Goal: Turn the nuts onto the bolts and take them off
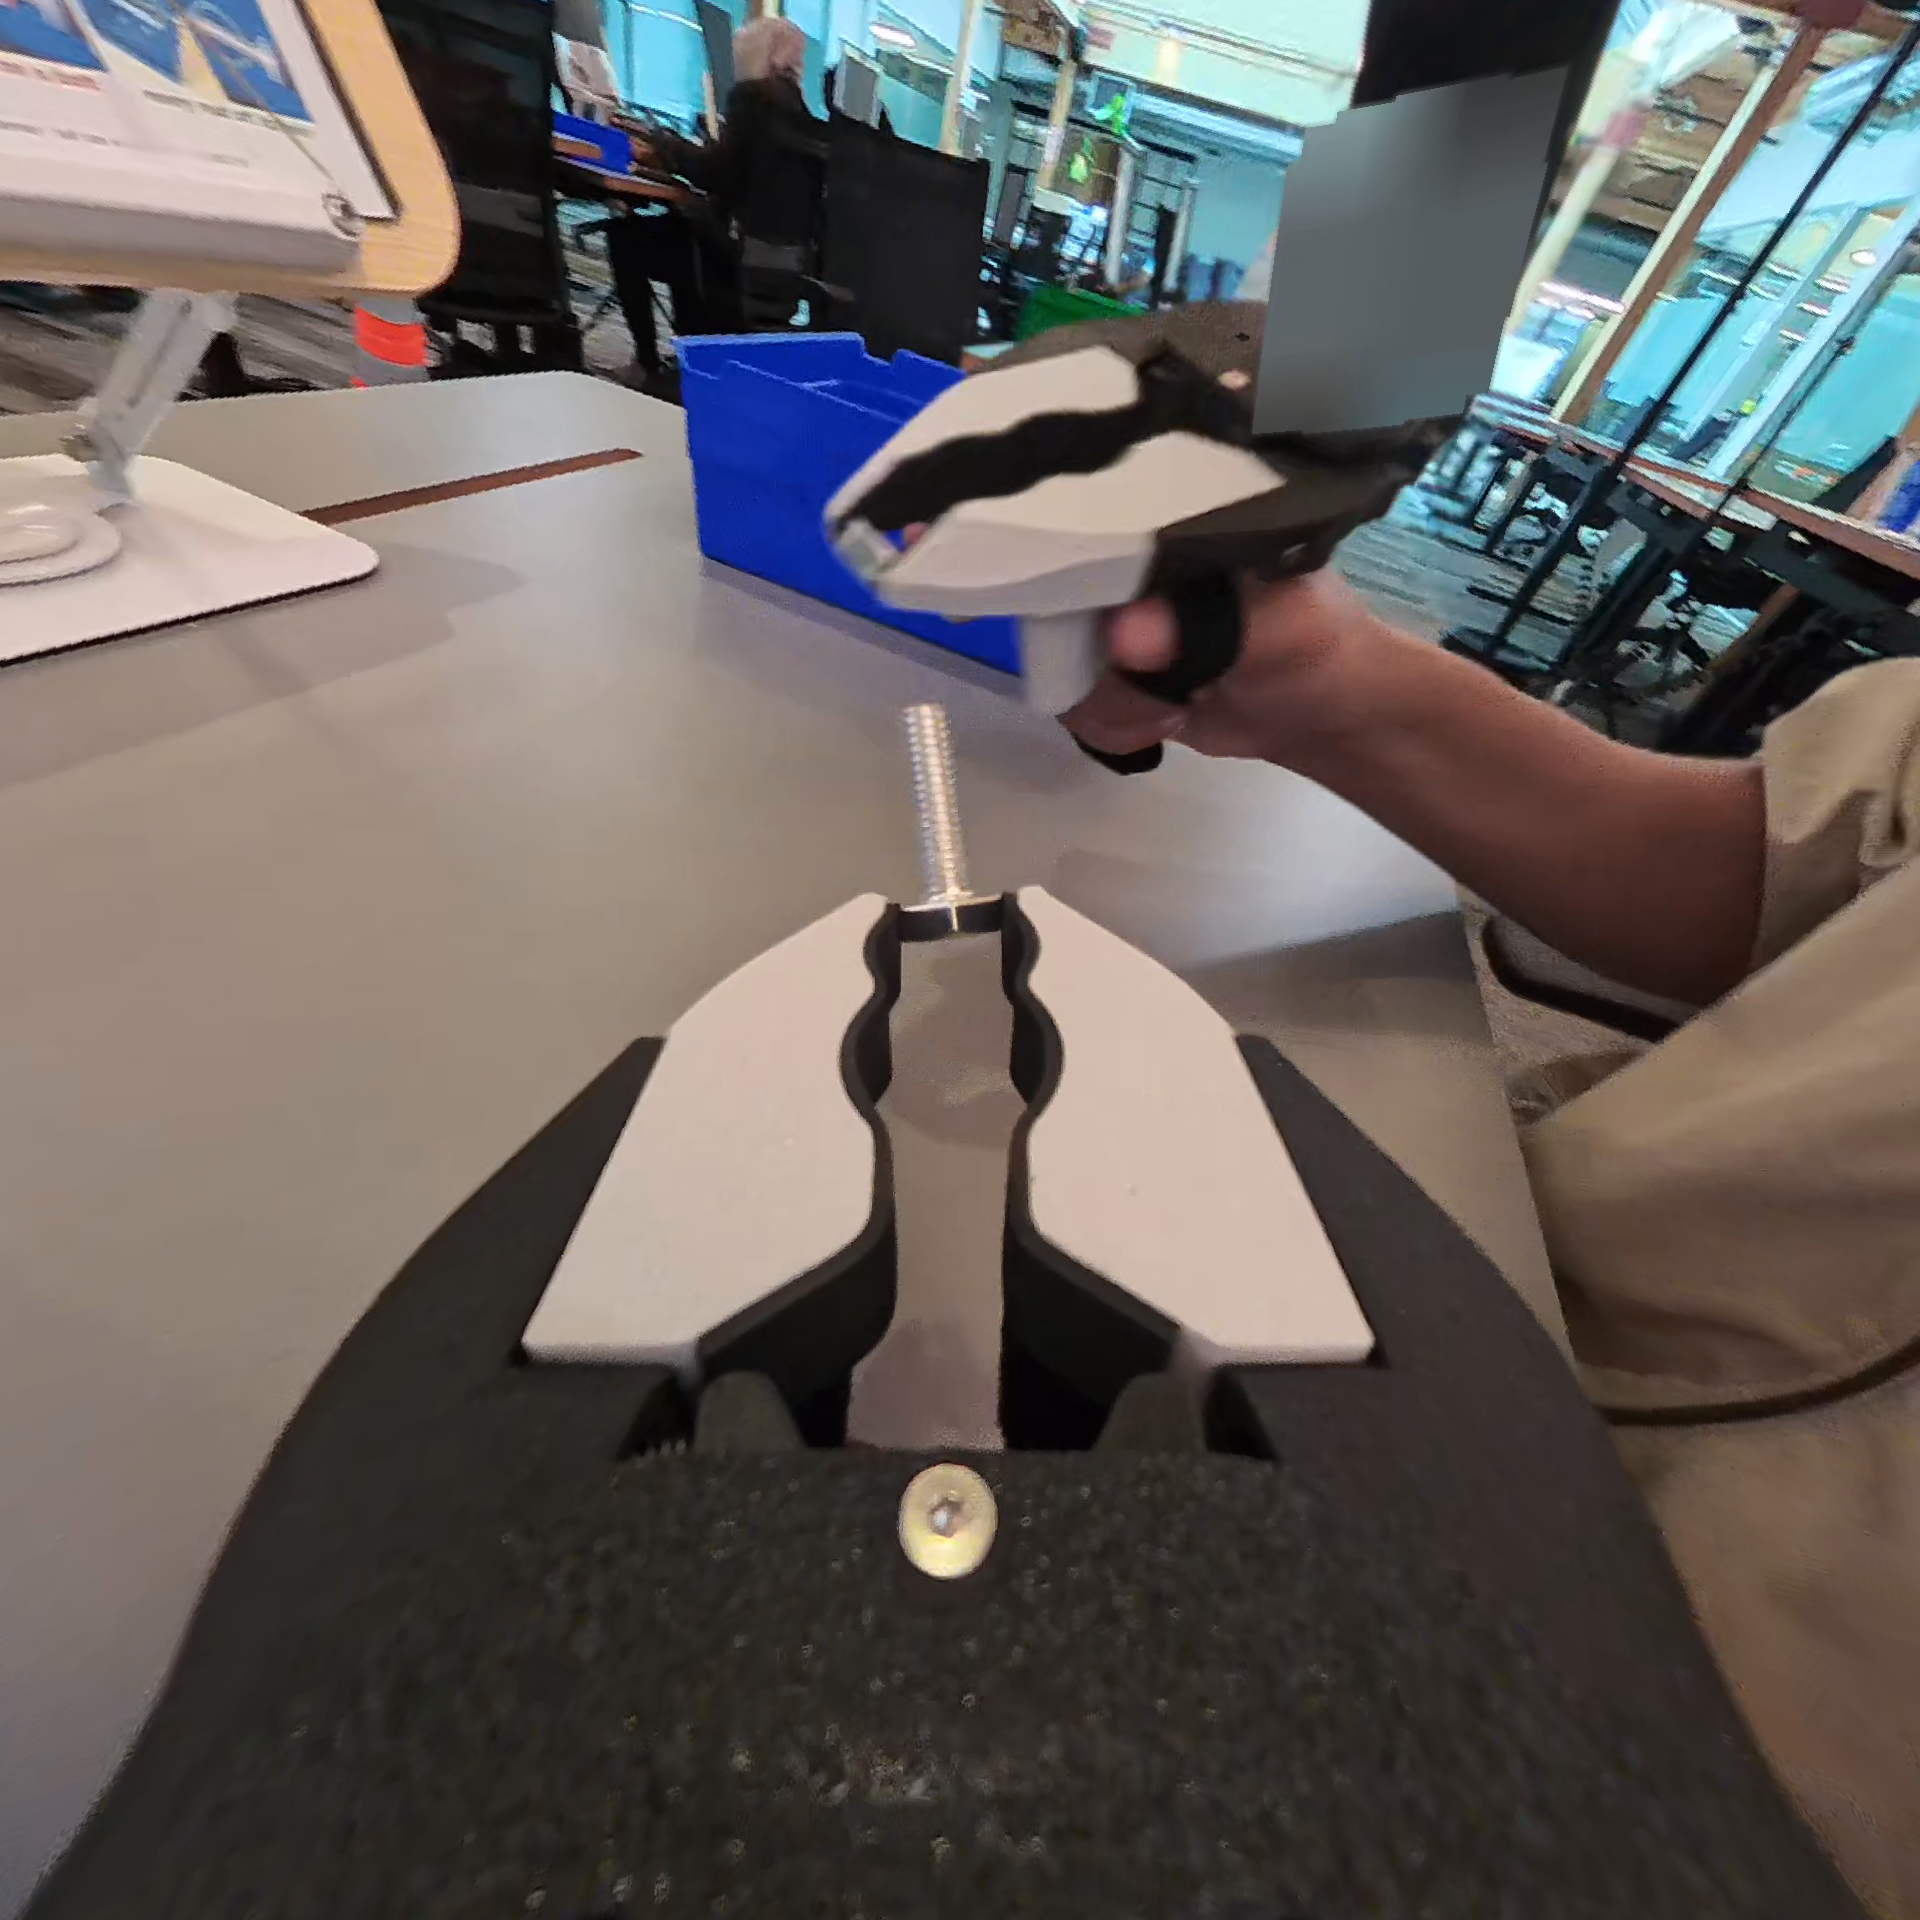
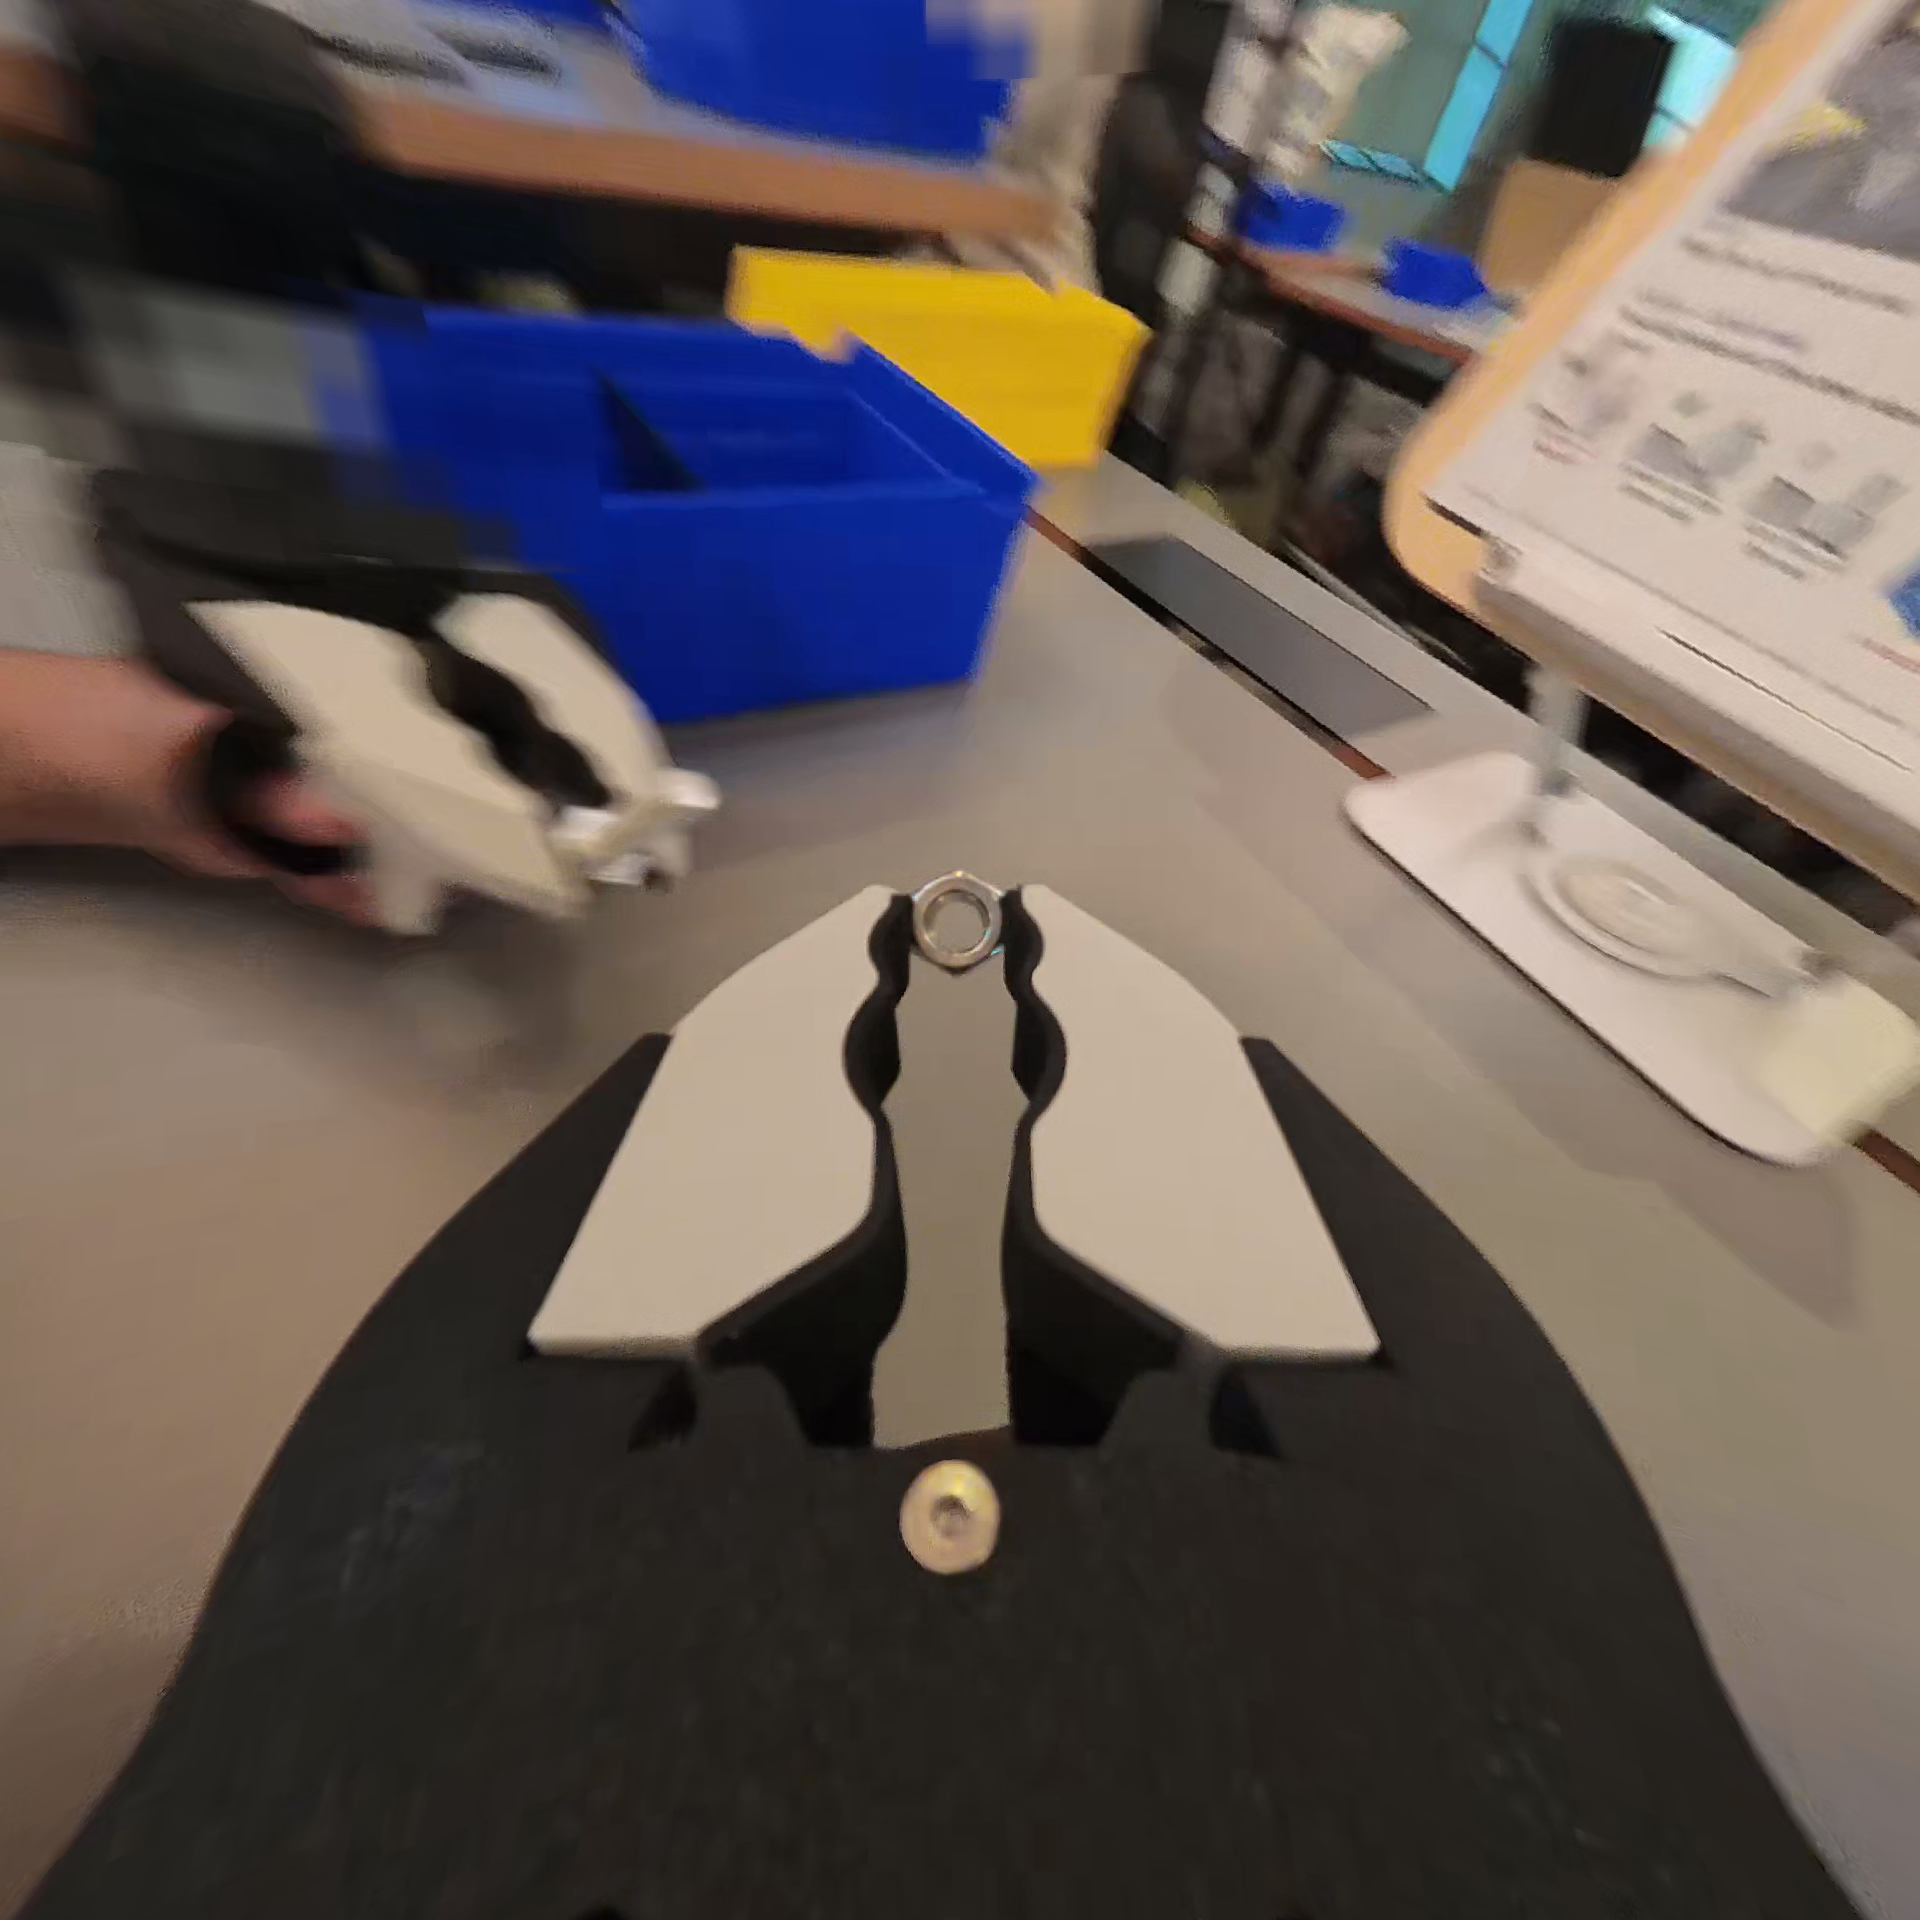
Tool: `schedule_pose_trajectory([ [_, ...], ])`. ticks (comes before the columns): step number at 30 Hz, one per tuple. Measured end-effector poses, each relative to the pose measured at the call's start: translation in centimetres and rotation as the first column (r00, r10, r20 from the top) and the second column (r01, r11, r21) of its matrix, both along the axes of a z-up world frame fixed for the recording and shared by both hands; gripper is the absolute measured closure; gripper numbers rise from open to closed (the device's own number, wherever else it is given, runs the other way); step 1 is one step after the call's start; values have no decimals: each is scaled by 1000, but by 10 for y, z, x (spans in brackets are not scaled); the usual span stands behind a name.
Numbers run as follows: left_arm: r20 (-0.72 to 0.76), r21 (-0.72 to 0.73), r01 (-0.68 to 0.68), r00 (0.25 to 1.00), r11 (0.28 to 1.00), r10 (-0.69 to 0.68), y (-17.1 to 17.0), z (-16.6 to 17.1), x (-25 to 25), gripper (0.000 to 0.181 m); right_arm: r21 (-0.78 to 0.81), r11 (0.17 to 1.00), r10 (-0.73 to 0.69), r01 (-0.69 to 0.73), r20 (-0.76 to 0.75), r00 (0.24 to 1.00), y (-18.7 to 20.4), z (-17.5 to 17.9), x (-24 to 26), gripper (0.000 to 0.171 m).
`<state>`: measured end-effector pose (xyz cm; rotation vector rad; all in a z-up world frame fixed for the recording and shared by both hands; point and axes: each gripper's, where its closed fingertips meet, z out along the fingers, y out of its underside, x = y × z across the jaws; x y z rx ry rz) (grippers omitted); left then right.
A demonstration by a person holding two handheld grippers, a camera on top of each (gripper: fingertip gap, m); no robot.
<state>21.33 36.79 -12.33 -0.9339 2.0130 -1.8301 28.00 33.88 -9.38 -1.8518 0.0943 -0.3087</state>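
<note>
In the left wrist view my left gripper (image 1: 948, 914) is shut on the head of a silver bolt (image 1: 937, 800), whose threaded shank points forward over the grey table (image 1: 364, 935). In the right wrist view my right gripper (image 2: 954, 920) is shut on a silver hex nut (image 2: 956, 928), its hole facing the camera. The right gripper also shows in the left wrist view (image 1: 868, 551), above and beyond the bolt's tip, with the nut (image 1: 857, 542) at its tips. The left gripper with the bolt (image 2: 644, 821) shows blurred at the left of the right wrist view.
A blue bin (image 1: 790, 468) stands on the table behind the bolt; it also shows in the right wrist view (image 2: 790, 561) with a yellow bin (image 2: 956, 343) behind it. A white stand with a printed sheet (image 1: 156, 499) is at the left. A person's forearm (image 1: 1455, 758) crosses the right side. About 8 cm separates my left fingertips from my right.
</note>
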Motion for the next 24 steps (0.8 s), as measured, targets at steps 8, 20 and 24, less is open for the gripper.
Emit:
schedule_pose_trajectory([
  [8,-76,51,363,930,931,-359,-46,8,-29,164,198,911,391,-363,-131,911,-31,20,-66,154],
  [20,-125,-127,607,775,785,-619,-73,43,-53,164,233,770,630,-594,-138,764,-44,43,-106,154],
  [24,-172,-315,677,649,665,-741,-74,49,-66,164,204,734,676,-648,-132,725,-46,44,-116,154],
])
